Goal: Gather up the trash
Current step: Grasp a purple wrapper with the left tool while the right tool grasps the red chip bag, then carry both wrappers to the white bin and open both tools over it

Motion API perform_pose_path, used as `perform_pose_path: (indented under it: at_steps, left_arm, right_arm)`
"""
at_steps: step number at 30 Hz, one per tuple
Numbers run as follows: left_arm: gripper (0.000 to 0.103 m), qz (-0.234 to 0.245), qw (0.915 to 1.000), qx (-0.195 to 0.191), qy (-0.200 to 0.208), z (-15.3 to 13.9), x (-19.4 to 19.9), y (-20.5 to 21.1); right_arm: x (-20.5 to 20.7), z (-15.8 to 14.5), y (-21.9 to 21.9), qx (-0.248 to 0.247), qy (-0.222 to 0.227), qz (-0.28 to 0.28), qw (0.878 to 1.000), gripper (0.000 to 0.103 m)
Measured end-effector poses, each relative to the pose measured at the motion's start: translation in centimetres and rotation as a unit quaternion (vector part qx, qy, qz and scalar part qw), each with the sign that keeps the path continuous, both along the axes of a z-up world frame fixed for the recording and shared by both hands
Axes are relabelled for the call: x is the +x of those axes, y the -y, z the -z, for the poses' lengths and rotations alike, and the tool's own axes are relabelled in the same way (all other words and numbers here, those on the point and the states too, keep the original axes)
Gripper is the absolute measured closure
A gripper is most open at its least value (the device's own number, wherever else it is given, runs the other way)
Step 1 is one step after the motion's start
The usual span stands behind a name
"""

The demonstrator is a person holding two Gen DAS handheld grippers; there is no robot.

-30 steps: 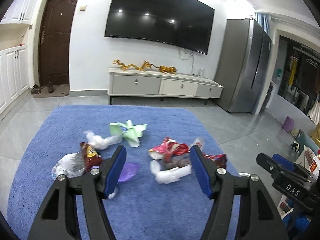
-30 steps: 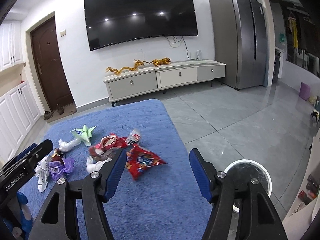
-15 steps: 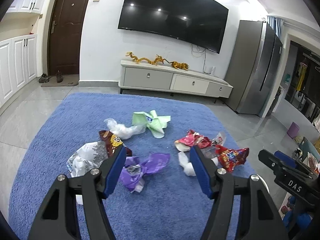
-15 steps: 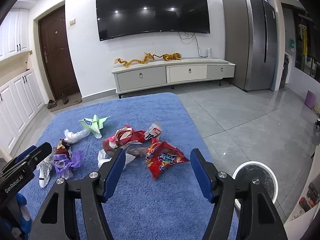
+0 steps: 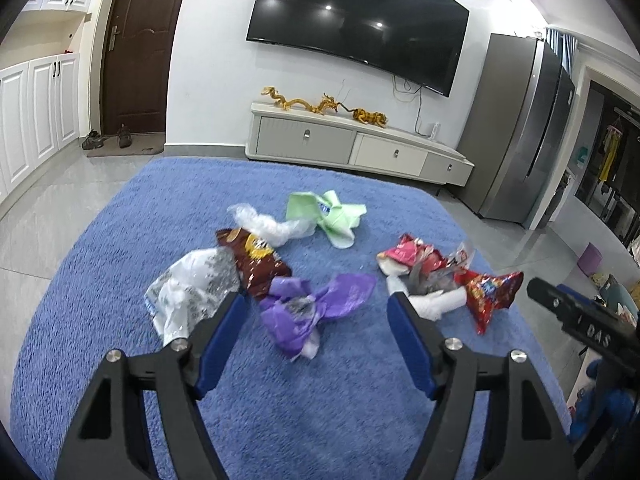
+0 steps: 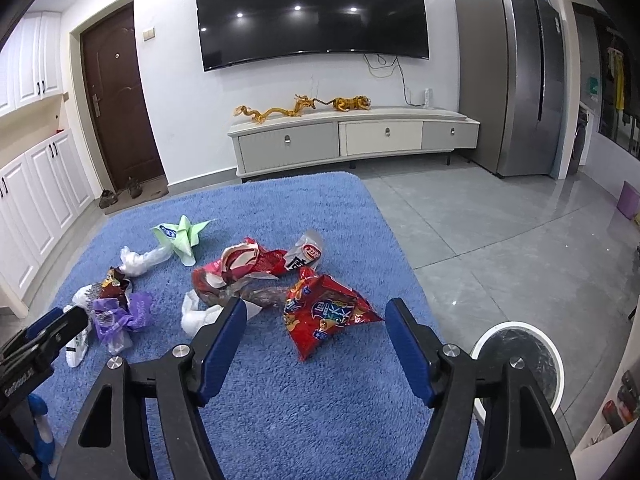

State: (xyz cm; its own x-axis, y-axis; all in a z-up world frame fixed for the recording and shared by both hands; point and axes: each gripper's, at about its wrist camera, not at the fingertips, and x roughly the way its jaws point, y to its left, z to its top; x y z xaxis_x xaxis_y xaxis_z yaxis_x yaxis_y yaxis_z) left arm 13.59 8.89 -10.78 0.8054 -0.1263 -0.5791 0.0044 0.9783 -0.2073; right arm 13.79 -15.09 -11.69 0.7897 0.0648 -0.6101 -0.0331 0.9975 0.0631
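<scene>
Several pieces of trash lie on a blue rug (image 5: 100, 264). A purple wrapper (image 5: 316, 312) lies just ahead of my open, empty left gripper (image 5: 316, 320). Beside it are a brown snack bag (image 5: 256, 264), a white plastic bag (image 5: 188, 292), a clear bag (image 5: 272, 228) and a green wrapper (image 5: 328, 216). A red snack bag (image 6: 324, 312) lies between the fingertips of my open, empty right gripper (image 6: 316, 320), which hovers above it. A red-and-white wrapper pile (image 6: 240, 268) lies behind it. A white round trash bin (image 6: 520, 360) stands at the right off the rug.
A TV cabinet (image 6: 352, 140) stands against the far wall under a TV. A grey fridge (image 6: 516, 100) is at the right. White cupboards (image 6: 40, 184) line the left wall. Grey tiled floor (image 6: 500, 248) surrounds the rug.
Both grippers have drawn back and risen, so the trash looks farther off. The purple wrapper now lies between the left fingers. The red snack bag is centred between the right fingers.
</scene>
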Motion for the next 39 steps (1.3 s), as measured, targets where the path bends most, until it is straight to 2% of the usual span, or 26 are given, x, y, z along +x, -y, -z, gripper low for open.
perform_pose_path:
  at_steps: [5,14,23,24,25,26,28,29,30,31,32,39]
  left_arm:
    - [0.031,-0.006,0.9998,-0.01,-0.015,1.1,0.0,-1.0]
    - [0.031,-0.024,0.9974,-0.044,-0.051,2.5,3.3,-1.1]
    - [0.031,-0.043,0.992,-0.062,-0.102,5.1,6.4,-0.8]
    - [0.031,-0.044,0.9918,-0.062,-0.102,5.1,6.4,-0.9]
    - [0.032,-0.046,0.9917,-0.063,-0.102,5.2,6.5,-0.9]
    - [0.034,-0.048,0.9917,-0.062,-0.102,5.2,6.5,-0.8]
    - [0.04,-0.051,0.9915,-0.061,-0.103,5.3,6.6,-0.8]
    - [0.045,-0.051,0.9915,-0.062,-0.102,5.3,6.4,-1.0]
    - [0.051,-0.05,0.9915,-0.064,-0.102,5.3,6.4,-1.0]
    - [0.054,-0.048,0.9914,-0.066,-0.102,5.3,6.3,-1.1]
    - [0.058,-0.045,0.9914,-0.069,-0.102,5.2,6.1,-1.1]
    - [0.063,-0.032,0.9927,-0.069,-0.094,4.3,3.8,-0.7]
  right_arm:
    - [1.2,0.9,0.6,0.004,-0.007,-0.01,1.0,0.031]
    - [4.5,2.1,0.9,-0.005,-0.012,-0.033,0.999,0.025]
    - [7.2,4.8,1.4,0.014,-0.054,-0.059,0.997,0.024]
    - [7.2,5.1,1.6,0.018,-0.059,-0.059,0.996,0.028]
    - [7.3,5.3,1.6,0.024,-0.063,-0.061,0.996,0.035]
    - [7.4,5.3,1.7,0.029,-0.064,-0.063,0.996,0.036]
    - [7.2,5.3,1.9,0.032,-0.066,-0.066,0.995,0.047]
    - [7.0,5.3,2.1,0.032,-0.069,-0.067,0.995,0.05]
    - [6.8,5.4,2.3,0.037,-0.071,-0.068,0.995,0.058]
    - [6.5,5.4,2.5,0.043,-0.073,-0.068,0.994,0.062]
    - [6.3,5.3,2.8,0.048,-0.073,-0.067,0.994,0.063]
    - [3.3,3.8,3.2,0.054,-0.066,-0.069,0.994,0.072]
